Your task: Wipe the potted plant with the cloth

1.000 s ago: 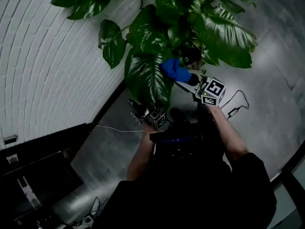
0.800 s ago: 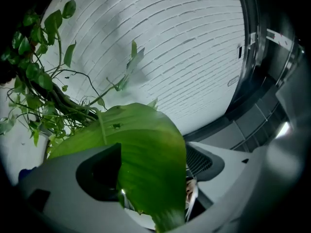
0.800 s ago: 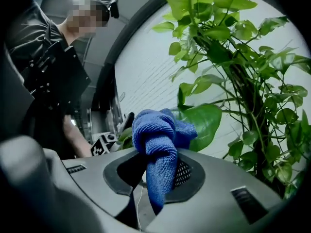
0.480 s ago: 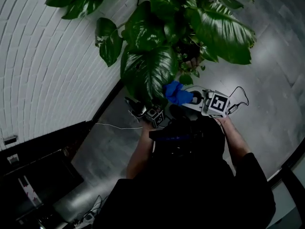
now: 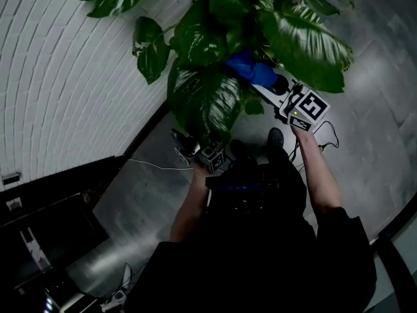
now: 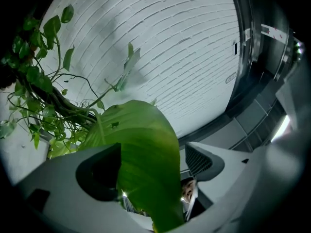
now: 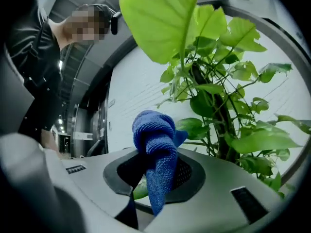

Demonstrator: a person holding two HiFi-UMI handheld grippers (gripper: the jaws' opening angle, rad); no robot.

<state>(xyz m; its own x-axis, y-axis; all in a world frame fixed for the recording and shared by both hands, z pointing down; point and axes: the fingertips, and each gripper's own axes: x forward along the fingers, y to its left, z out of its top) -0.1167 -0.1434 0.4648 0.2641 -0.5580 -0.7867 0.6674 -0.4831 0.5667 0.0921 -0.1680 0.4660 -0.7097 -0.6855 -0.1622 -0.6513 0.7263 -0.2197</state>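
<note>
the left gripper (image 5: 187, 143) sits low and close to the body on a bent forearm (image 5: 187, 206), jaws apart with a leaf (image 6: 146, 149) between them. the right arm (image 5: 320, 175) reaches forward, and the right gripper (image 5: 277, 87) clamps the cloth (image 7: 158, 152).

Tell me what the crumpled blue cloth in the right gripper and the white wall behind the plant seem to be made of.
The crumpled blue cloth looks like microfibre or terry, matt: a fine looped texture shows on its surface. The white wall looks like painted brick, matt: regular staggered courses with mortar lines show.
</note>
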